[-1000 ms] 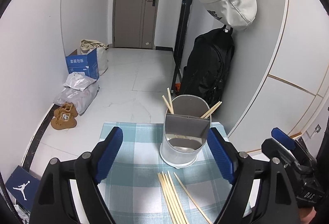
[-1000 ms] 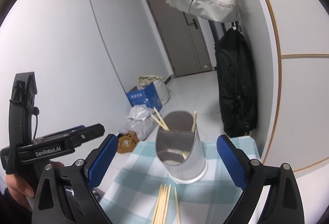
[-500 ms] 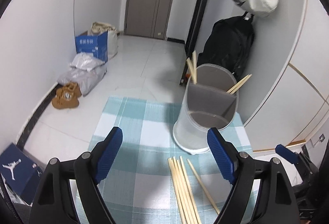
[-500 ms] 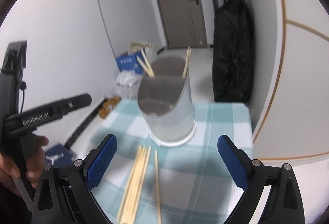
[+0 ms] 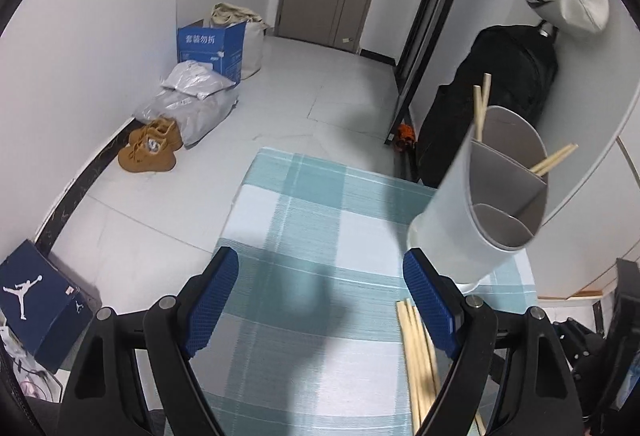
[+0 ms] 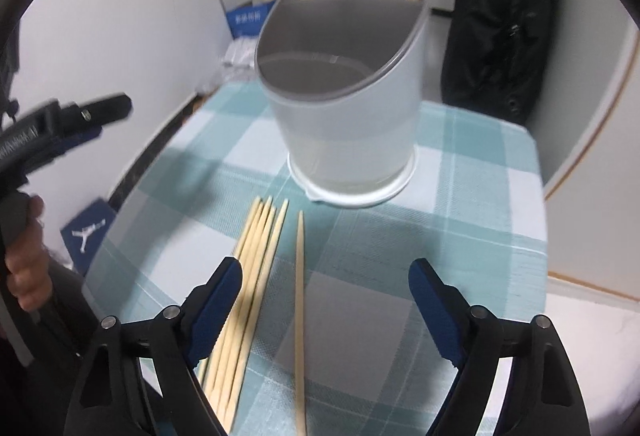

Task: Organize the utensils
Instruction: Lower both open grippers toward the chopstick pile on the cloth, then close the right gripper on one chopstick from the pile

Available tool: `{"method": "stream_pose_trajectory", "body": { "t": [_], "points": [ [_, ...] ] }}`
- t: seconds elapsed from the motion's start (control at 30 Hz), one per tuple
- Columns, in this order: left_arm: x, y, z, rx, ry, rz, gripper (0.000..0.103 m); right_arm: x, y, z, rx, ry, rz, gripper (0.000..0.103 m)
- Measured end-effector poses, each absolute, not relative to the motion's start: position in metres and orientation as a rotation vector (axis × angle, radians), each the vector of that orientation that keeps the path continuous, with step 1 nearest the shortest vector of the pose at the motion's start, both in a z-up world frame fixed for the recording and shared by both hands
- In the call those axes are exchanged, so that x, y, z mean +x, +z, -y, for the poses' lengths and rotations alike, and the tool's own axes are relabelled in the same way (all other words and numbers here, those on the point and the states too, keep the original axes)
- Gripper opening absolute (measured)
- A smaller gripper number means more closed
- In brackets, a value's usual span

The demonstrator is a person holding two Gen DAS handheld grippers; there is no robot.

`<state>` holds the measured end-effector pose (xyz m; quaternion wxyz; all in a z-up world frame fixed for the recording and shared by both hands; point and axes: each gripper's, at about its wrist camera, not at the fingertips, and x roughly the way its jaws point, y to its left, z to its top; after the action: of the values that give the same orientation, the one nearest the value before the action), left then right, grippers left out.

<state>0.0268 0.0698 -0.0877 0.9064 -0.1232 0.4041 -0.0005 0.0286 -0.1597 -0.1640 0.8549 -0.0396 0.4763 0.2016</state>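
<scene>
Right wrist view: released gripper (image 6: 325, 306) straddles a light, stiff, slippery chopstick (image 6: 299, 300) on the bench (image 6: 472, 236); pinch mid-length.

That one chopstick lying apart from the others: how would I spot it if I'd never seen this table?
Find the grey utensil holder on the checked tablecloth. In front of it lies a bundle of chopsticks, packed side by side. The single chopstick lies just right of that bundle, alone with bare cloth on both sides.
</scene>
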Motion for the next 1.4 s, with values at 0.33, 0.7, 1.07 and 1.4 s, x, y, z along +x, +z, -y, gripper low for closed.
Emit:
{"method": "stream_pose_trajectory", "body": {
  "t": [0.33, 0.7, 1.07, 1.4],
  "points": [
    [0.037, -0.096, -0.098, -0.387, 0.003, -0.913, 0.081, 0.054, -0.19, 0.132, -0.219, 0.449, -1.079, 0.041],
    [0.043, -0.099, -0.105, -0.401, 0.015, -0.933, 0.081, 0.069, -0.199, 0.119, -0.307, 0.454, -1.127, 0.025],
    [0.046, -0.1, -0.11, -0.431, 0.011, -0.944, 0.081, 0.062, -0.196, 0.102, -0.394, 0.507, -1.105, 0.005],
    [0.048, -0.105, -0.105, -0.415, 0.012, -0.973, 0.081, 0.077, -0.184, 0.107, -0.235, 0.51, -1.089, 0.004]
  ]
}}
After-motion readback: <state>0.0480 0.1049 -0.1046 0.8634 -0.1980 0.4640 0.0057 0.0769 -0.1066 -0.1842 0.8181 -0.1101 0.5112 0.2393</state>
